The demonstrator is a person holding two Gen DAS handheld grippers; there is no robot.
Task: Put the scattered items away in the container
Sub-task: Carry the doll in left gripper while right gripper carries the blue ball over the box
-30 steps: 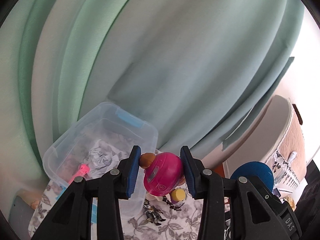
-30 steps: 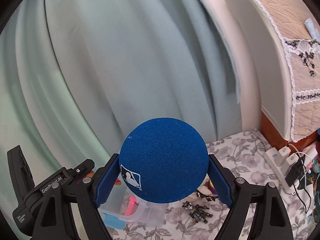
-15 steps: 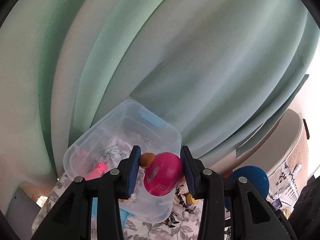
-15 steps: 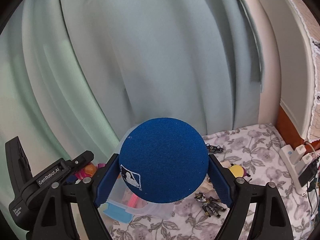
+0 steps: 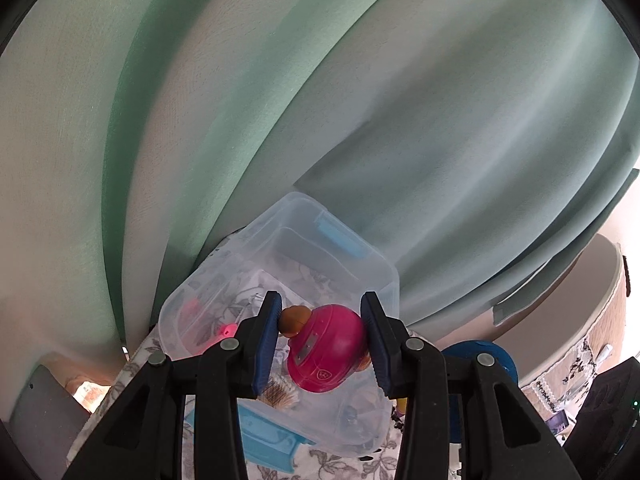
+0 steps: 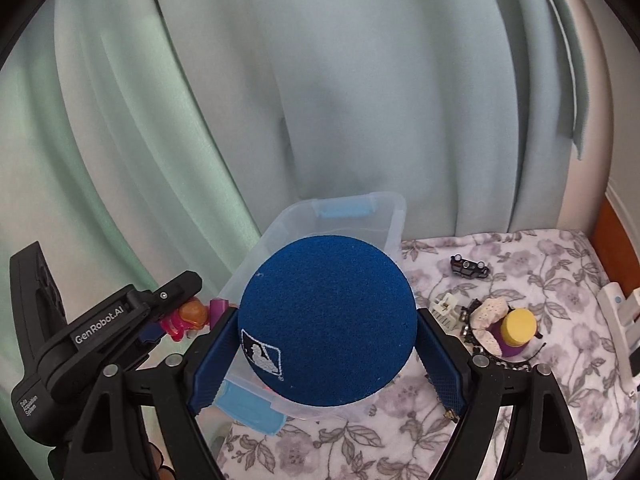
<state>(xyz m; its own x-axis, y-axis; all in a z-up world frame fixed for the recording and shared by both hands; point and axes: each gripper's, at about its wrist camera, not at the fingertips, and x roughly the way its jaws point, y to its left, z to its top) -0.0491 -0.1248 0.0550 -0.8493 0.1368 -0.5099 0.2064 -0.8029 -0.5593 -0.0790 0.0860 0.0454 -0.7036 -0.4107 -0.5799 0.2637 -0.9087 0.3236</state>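
My left gripper [image 5: 320,344] is shut on a pink-helmeted toy figure [image 5: 326,354] with a brown head, held above the clear plastic container [image 5: 384,276] with blue latches. A pink item [image 5: 228,330] lies inside the bin. My right gripper [image 6: 326,348] is shut on a large blue foam ball [image 6: 326,320] with a white logo, just over the container [image 6: 394,216] near its right side. The left gripper [image 6: 164,312] and its toy figure [image 6: 192,314] show at the left of the right wrist view. Scattered on the floral cloth are a small black toy car [image 6: 468,266], a purple-and-yellow toy [image 6: 516,330] and a white part [image 6: 446,306].
Pale green curtains [image 6: 320,80] hang directly behind the container. A white power strip [image 6: 620,320] lies at the right edge of the floral cloth [image 6: 560,400]. A cushioned headboard [image 5: 580,292] stands at the far right. A blue latch [image 6: 252,404] juts from the bin's near end.
Both grippers have come down and forward toward the container with their loads still held. The bin now sits larger and more central under both, and more of the floral cloth shows.
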